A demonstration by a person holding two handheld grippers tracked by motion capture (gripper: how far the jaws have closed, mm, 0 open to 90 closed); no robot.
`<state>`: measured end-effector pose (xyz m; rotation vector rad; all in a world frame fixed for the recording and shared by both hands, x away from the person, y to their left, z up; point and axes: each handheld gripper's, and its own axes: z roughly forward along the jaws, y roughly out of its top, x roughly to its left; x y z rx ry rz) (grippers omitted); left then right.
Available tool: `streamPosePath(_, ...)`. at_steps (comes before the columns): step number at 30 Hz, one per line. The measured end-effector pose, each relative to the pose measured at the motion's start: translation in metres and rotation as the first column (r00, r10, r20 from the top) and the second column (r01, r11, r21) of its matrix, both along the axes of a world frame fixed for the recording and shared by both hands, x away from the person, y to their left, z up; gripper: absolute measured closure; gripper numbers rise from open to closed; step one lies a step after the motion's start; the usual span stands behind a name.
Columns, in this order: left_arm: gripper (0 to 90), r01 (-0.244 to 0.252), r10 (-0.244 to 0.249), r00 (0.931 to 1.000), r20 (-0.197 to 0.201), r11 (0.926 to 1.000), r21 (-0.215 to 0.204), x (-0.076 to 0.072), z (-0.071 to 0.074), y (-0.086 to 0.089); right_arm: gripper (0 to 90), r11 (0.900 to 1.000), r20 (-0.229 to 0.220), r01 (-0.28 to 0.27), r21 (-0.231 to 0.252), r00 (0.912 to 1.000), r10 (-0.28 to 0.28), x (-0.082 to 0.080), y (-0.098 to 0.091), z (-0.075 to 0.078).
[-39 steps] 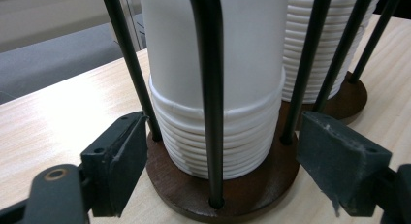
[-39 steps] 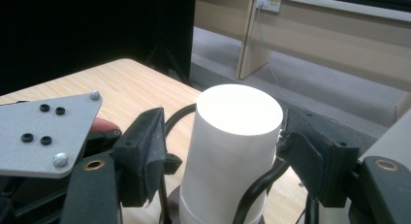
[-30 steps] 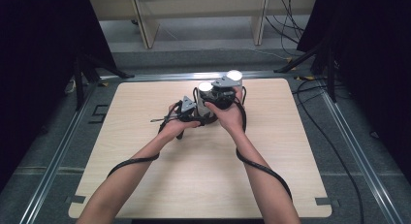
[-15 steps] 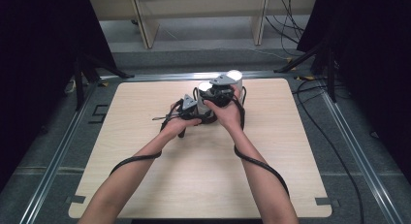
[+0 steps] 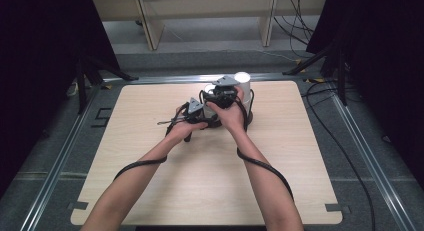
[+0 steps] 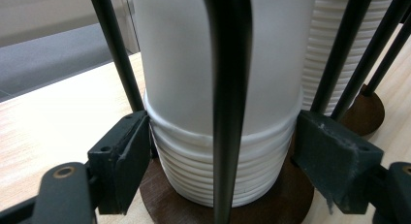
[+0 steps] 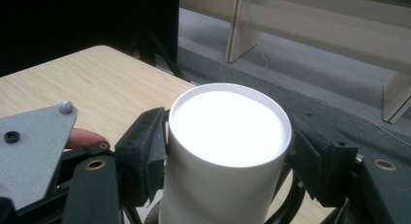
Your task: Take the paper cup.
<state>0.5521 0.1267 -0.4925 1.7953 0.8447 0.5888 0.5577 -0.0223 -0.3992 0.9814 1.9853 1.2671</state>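
A stack of white cups (image 6: 194,151) stands on a round wooden base (image 6: 160,195) inside a cage of black rods (image 6: 228,88). My left gripper (image 6: 223,156) is shut low on the stack, its pads (image 6: 128,156) pressing on the ribbed rims; its jaws closed a little within the last second. The top cup (image 7: 228,132) rises out of the stack, and my right gripper (image 7: 228,151) is shut on it just below its rim; its jaws have just been opening slightly with the cup still between them. In the high view both grippers, left (image 5: 200,113) and right (image 5: 220,93), meet at the stack (image 5: 208,89).
A second, taller cup stack (image 5: 242,81) on its own base (image 6: 366,112) stands close on the right. The wooden table (image 5: 150,191) has rounded corners and a metal frame (image 5: 60,161) around it. Cables trail from both grippers along the forearms. Shelf legs (image 5: 150,21) stand beyond the table.
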Motion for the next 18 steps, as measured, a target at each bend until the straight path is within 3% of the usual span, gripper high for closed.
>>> streamPosePath(2,21.5,0.001,-0.001,1.0,0.001,0.9996,0.03,0.0002,0.0003,0.0012,33.5,1.0,-0.014,0.0,0.003,0.9999,0.0,0.0003,0.0005,-0.0001)
streamPosePath(5,21.6,0.005,-0.005,1.0,0.003,0.9996,0.028,0.0003,0.0003,0.0015,33.2,1.0,0.007,0.01,0.001,0.9999,-0.01,0.0017,0.0018,-0.0016)
streamPosePath(10,21.7,0.007,-0.007,1.0,0.003,0.9998,0.017,0.0,0.0002,0.0013,33.8,1.0,-0.008,0.004,0.004,1.0,-0.004,0.0012,0.0013,-0.0015)
streamPosePath(12,21.7,0.008,-0.008,1.0,0.001,0.9998,0.018,0.0,0.0003,0.0014,34.2,0.9999,0.012,0.008,0.012,0.9999,-0.008,0.0013,0.0014,-0.0024)
streamPosePath(14,21.6,0.003,-0.003,1.0,0.004,1.0,0.007,0.0001,-0.0002,0.0007,34.6,0.9999,-0.009,0.004,0.016,1.0,-0.004,-0.0004,0.001,-0.0019)
streamPosePath(18,21.8,0.002,-0.002,1.0,0.007,0.9999,0.014,-0.0003,-0.0003,0.0009,34.9,0.9999,0.024,-0.001,0.016,0.9997,0.001,-0.0014,0.0016,-0.0001)
